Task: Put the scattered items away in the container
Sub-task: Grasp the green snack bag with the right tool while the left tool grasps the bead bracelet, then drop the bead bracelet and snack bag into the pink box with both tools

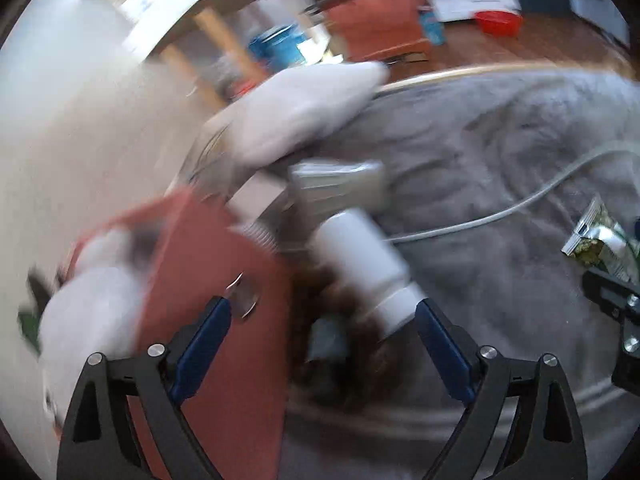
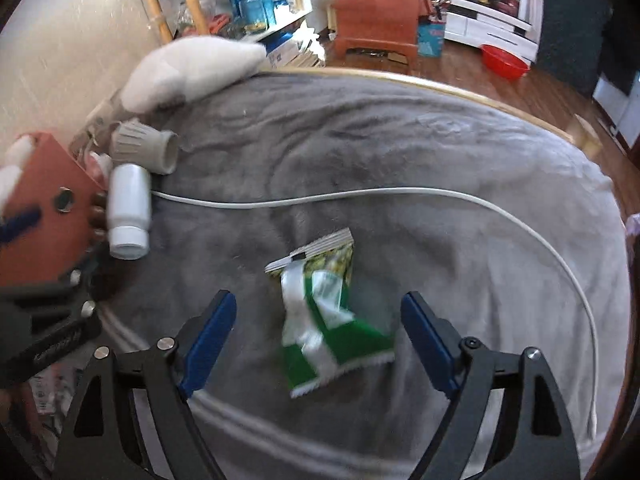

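The packet [image 2: 325, 312] was a crumpled green and white foil sachet with a ribbed silver seal at its top, lying flat on the grey blanket [image 2: 400, 152] near the bed's near edge. The white bottle [image 2: 129, 210] lay on its side by the blanket's left edge, its neck toward the camera, with a grey ribbed fitting [image 2: 144, 151] just beyond it and a white cable [image 2: 360, 194] running from it across the blanket and curving down the right side. The box [image 2: 44, 200], reddish-brown with a round metal eyelet in its wall, stood at the left edge, touching or just beside the bottle. The right gripper [image 2: 318, 320] hung low over the blanket, its blue-padded jaws spread wide on either side of the packet without touching it. The left gripper [image 1: 322, 320] was also spread wide, one finger in front of the box wall, the other just beside the bottle's neck, holding nothing. The left view was blurred; it showed white soft shapes behind the box wall, which the right view mostly hid, and only a corner of the packet [image 1: 596, 240]. A white pillow [image 2: 188, 72] lay at the far left corner.
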### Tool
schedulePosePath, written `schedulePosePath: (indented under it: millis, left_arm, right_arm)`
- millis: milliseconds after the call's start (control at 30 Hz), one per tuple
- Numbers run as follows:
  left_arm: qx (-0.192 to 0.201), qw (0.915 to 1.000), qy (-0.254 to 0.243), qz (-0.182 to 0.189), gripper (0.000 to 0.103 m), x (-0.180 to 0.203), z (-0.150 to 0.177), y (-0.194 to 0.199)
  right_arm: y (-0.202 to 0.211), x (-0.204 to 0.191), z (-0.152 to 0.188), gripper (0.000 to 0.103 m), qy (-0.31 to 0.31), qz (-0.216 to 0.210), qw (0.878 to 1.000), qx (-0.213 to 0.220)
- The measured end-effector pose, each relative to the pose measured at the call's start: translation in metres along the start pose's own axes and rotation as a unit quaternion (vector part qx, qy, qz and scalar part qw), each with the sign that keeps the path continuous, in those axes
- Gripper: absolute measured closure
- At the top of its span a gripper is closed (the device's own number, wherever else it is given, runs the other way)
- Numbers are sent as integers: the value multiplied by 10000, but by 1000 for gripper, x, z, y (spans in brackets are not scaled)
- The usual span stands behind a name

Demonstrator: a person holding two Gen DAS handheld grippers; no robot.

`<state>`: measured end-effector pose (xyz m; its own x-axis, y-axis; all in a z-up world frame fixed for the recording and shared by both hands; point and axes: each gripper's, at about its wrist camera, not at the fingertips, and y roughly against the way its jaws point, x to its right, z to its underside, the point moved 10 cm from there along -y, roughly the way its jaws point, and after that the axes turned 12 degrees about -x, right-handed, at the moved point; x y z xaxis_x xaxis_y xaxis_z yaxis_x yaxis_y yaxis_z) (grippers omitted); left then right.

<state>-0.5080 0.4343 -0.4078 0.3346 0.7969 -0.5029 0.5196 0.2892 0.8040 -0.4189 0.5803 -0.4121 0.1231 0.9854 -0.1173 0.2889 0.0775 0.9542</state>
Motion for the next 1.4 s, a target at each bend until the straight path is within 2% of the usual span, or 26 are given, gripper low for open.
schedulePosePath:
  millis: [33, 67, 100, 133, 167, 200, 233, 433, 567, 667, 733, 800, 933, 1033, 1100, 1133, 1167, 1200, 1233, 1267, 1300, 1400]
  left_arm:
    - [-86, 9997, -205, 124, 18, 11, 1, -7]
    - [-352, 9979, -306, 444, 49, 22, 8, -19]
    - [-645, 9946, -263, 768, 67, 27, 17, -30]
    - [-708, 9928, -147, 955, 79, 26, 22, -32]
    - [-723, 9923, -91, 1000, 88, 23, 26, -28]
    - [-756, 9910, -109, 1098, 88, 24, 33, -22]
    - [-746, 9895, -155, 1230, 88, 25, 41, -14]
    - [-401, 9777, -301, 2040, 88, 22, 114, 80]
    - [-229, 9589, -334, 2809, 88, 6, 164, 156]
    - [56, 9494, -343, 3122, 88, -12, 172, 205]
    - [226, 9428, -225, 3318, 88, -39, 175, 235]
    - [456, 9410, -34, 3354, 88, -76, 170, 257]
    - [1030, 9456, 571, 3032, 88, -191, 154, 283]
    - [1288, 9531, 928, 2576, 87, -274, 137, 276]
    - [1345, 9576, 1190, 2255, 78, -325, 126, 263]
    - [1338, 9588, 1306, 2137, 55, -347, 119, 256]
    - [1338, 9584, 1405, 2094, 25, -367, 112, 249]
    - [1348, 9579, 1497, 2043, 15, -386, 106, 242]
    - [1366, 9586, 1544, 1964, 9, -399, 103, 238]
    - [1405, 9595, 1572, 1866, 9, -411, 101, 237]
    - [1461, 9602, 1574, 1787, 9, -422, 99, 236]
    - [1531, 9595, 1586, 1755, 8, -436, 100, 230]
  right_arm:
    - [-6, 0, 3, 60, 10, -7, 9999, -102]
    - [-5, 0, 7, 60, 21, -2, 10000, -63]
    - [-2, -1, 10, 62, -6, -78, 10000, -33]
    - [3, -2, 15, 62, -92, -229, 9997, -4]
    - [9, -3, 22, 63, -176, -392, 9991, 32]
    - [19, -5, 31, 74, -244, -578, 9980, 72]
    - [28, -7, 41, 74, -302, -694, 9971, 106]
    - [99, -15, 123, 74, -956, -1500, 9836, 293]
    - [143, -30, 176, 74, -1176, -1593, 9799, 260]
    - [171, -47, 202, 74, -1155, -1626, 9797, 200]
    - [191, -67, 216, 74, -1110, -1656, 9798, 130]
    - [210, -91, 221, 74, -982, -1702, 9804, 131]
    - [249, -158, 187, 74, -521, -2027, 9772, 361]
    - [277, -233, 138, 74, 43, -2350, 9700, 625]
    - [288, -281, 106, 74, 394, -2421, 9666, 748]
    - [290, -306, 89, 71, 540, -2465, 9643, 797]
    - [290, -330, 72, 70, 692, -2443, 9638, 813]
    - [287, -347, 60, 41, 814, -2333, 9657, 797]
    - [282, -357, 51, 6, 871, -2150, 9694, 800]
    - [280, -364, 38, 1, 835, -1885, 9737, 967]
    - [281, -367, 31, 2, 825, -1752, 9748, 1111]
    - [275, -360, 21, 5, 749, -1692, 9749, 1240]
